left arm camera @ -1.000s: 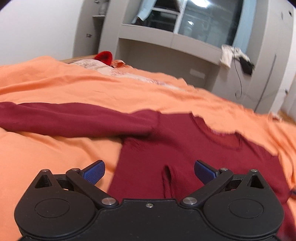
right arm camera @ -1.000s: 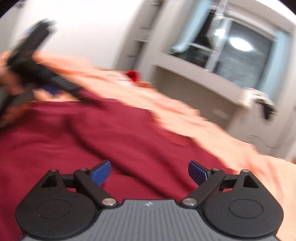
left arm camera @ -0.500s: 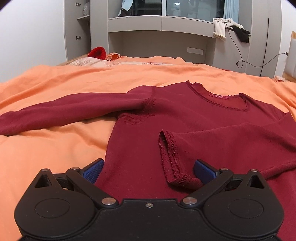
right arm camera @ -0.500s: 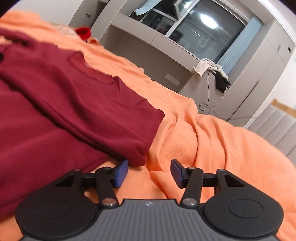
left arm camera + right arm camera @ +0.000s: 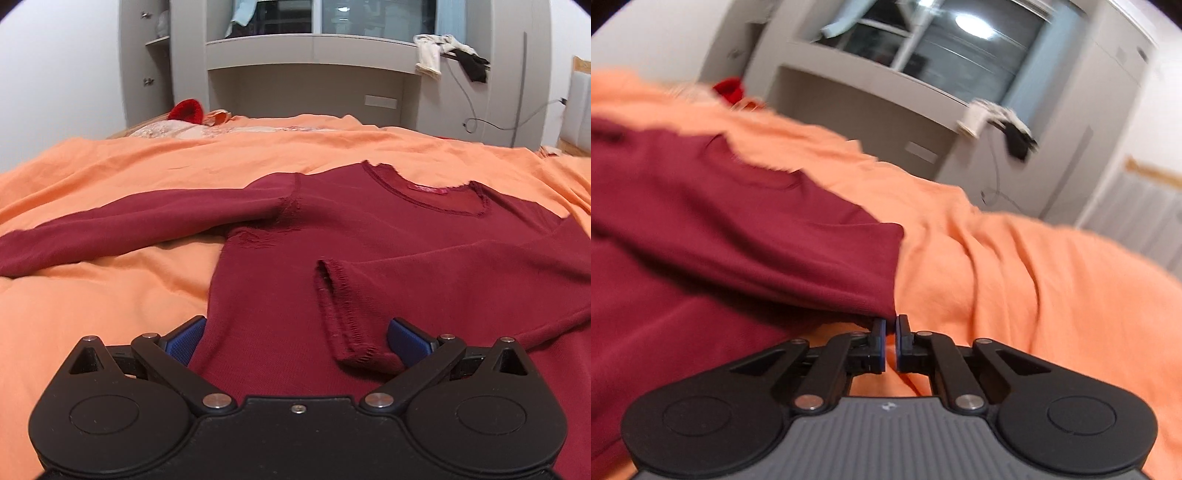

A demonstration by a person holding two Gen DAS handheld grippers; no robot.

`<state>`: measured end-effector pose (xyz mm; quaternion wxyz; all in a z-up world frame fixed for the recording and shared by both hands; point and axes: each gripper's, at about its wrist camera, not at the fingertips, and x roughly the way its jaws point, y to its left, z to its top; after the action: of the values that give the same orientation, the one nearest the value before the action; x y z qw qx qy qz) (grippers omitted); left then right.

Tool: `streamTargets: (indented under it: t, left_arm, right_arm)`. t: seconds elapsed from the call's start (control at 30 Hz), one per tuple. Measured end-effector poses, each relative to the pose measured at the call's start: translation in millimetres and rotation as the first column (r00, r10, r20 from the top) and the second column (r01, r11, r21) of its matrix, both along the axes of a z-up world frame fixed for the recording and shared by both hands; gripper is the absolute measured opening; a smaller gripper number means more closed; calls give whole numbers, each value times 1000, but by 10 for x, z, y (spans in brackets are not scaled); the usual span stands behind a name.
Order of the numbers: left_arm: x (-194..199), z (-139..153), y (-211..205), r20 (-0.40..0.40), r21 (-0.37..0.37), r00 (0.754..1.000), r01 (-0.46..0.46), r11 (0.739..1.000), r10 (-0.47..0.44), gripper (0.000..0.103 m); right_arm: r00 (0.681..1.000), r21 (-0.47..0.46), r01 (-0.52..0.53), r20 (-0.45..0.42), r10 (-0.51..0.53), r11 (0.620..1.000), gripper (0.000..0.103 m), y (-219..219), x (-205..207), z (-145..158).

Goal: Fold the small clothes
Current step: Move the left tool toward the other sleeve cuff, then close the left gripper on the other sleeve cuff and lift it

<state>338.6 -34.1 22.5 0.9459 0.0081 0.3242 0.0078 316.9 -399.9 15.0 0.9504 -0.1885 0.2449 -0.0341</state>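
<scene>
Two grippers at a dark red sweater (image 5: 369,236) on an orange bedspread (image 5: 110,295).

Left gripper (image 5: 295,338) has its jaws spread wide over the sweater's lower body, a folded-in cuff (image 5: 347,325) lying between them, unpinched. Right gripper (image 5: 891,332) is closed tight at the sweater's folded right edge; whether cloth is caught, I cannot tell.
</scene>
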Motion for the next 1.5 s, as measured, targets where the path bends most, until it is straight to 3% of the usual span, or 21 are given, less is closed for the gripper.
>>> streamTargets:
  t: [0.1, 0.2, 0.33, 0.43, 0.5, 0.57, 0.77, 0.9, 1.07, 1.2, 1.27, 1.33, 1.37, 1.43, 1.5]
  left_arm:
    - [-41, -11, -108, 7, 58, 999, 43, 997, -43, 103]
    - [-77, -20, -192, 14, 103, 997, 74, 992, -75, 103]
    - [-76, 15, -117, 17, 59, 997, 79, 995, -80, 103]
    - [-85, 92, 53, 35, -20, 998, 53, 998, -53, 103]
    - [-86, 152, 204, 52, -56, 999, 7, 998, -5, 103]
    - [-85, 212, 366, 66, -69, 996, -57, 996, 61, 103]
    - [-119, 402, 1147, 107, -134, 948, -285, 949, 300, 102]
    - [-178, 462, 1692, 123, -114, 913, -378, 919, 390, 103]
    - [-139, 298, 2399, -5, -287, 894, -431, 855, 449, 102]
    - [-17, 269, 2693, -5, -310, 904, -407, 859, 427, 102]
    - [33, 237, 2890, -24, -376, 884, -440, 815, 466, 102]
    - [38, 185, 3047, -31, -461, 848, -481, 746, 528, 102]
    - [33, 162, 3136, -28, -506, 820, -504, 700, 571, 102]
    - [16, 126, 3240, -15, -550, 766, -543, 635, 642, 98]
    - [25, 109, 3241, -1, -537, 713, -592, 601, 701, 90]
  right_arm:
    - [998, 74, 7, -58, -3, 997, 3, -75, 36, -72]
    - [996, 62, -1, -90, 6, 998, 4, -65, 58, -161]
    - [998, 77, 7, -66, -2, 997, 7, -95, 5, -80]
    - [999, 96, 10, -43, -6, 995, 28, -113, -34, 2]
    - [1000, 115, 11, -20, -9, 993, 46, -118, -62, 67]
    - [1000, 146, 0, 6, 0, 989, 56, -107, -88, 143]
    - [994, 294, -88, 84, 66, 952, 95, -15, -174, 363]
    - [983, 331, -177, 115, 146, 927, 103, 135, -263, 458]
    - [962, 408, -274, 105, 253, 871, 103, 388, -274, 469]
    - [948, 437, -305, 56, 313, 846, 103, 508, -250, 354]
    - [944, 420, -307, 24, 328, 854, 103, 562, -248, 269]
    - [943, 406, -300, -12, 333, 864, 103, 599, -239, 169]
    - [942, 403, -297, -28, 336, 866, 103, 608, -221, 121]
    - [939, 402, -292, -52, 340, 868, 103, 619, -212, 59]
    - [938, 403, -292, -55, 341, 867, 103, 627, -236, 20]
